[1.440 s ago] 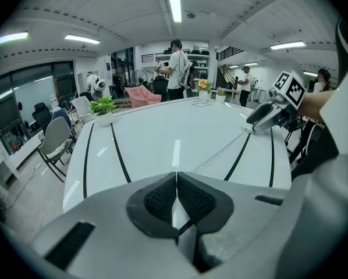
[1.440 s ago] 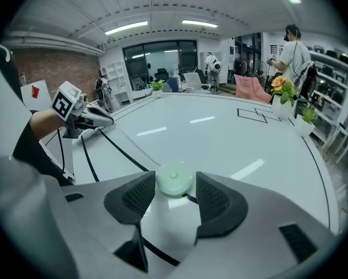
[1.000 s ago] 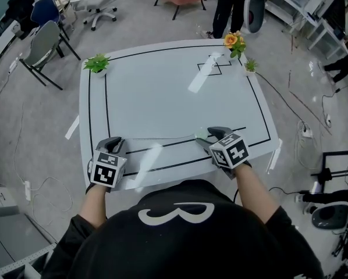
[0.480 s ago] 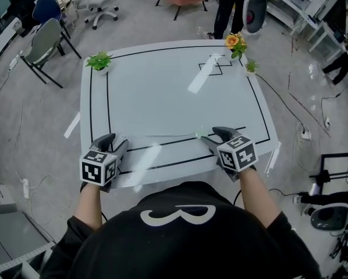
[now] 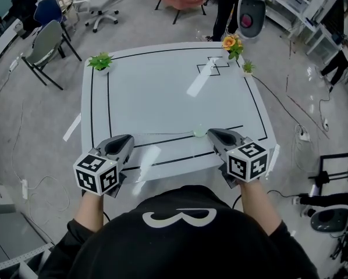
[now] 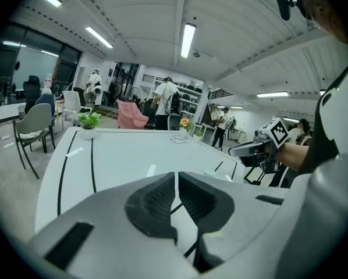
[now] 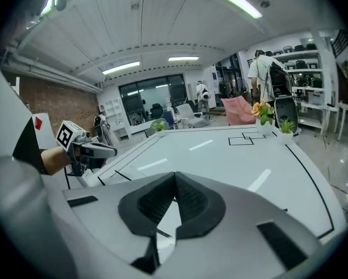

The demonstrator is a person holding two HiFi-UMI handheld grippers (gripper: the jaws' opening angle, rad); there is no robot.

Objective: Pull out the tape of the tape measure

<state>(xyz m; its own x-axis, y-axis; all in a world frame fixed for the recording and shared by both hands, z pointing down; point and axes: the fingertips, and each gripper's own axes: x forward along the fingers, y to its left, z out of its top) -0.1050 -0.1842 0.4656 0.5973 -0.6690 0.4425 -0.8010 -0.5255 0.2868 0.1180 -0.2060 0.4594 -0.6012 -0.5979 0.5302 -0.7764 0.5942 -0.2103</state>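
Open workshop floor with office chairs (image 5: 46, 42) surrounds a white tabletop (image 5: 162, 86) marked with black border lines (image 5: 109, 97). Over its near left corner the person holds the left tool (image 5: 128, 139). Its ribbed pads (image 6: 156, 197) have just been closing and stand almost together, with only a slit between them and nothing in it. The right tool (image 5: 210, 132) is over the near edge toward the right corner. Its jaws have also just been closing and are pressed fully together, empty. Each tool carries a cube of black-and-white square markers (image 5: 96, 172); these are patterns, not readable writing. Just beside the right tool's tips lies the tape measure (image 5: 199, 133), a small pale green case on the tabletop, too small for any brand or scale to be read. Its tape (image 5: 162, 133) is drawn out as a thin strip lying flat. Its long axis runs along the near edge, from the case toward the left tool, and the free end lies near that tool's tips but apart from them. Farther out, a green potted plant (image 5: 99, 61) sits at the far left corner, and an orange flower (image 5: 231, 41) and a smaller plant (image 5: 248, 67) sit at the far right corner. A person (image 5: 223, 7) stands beyond the far edge
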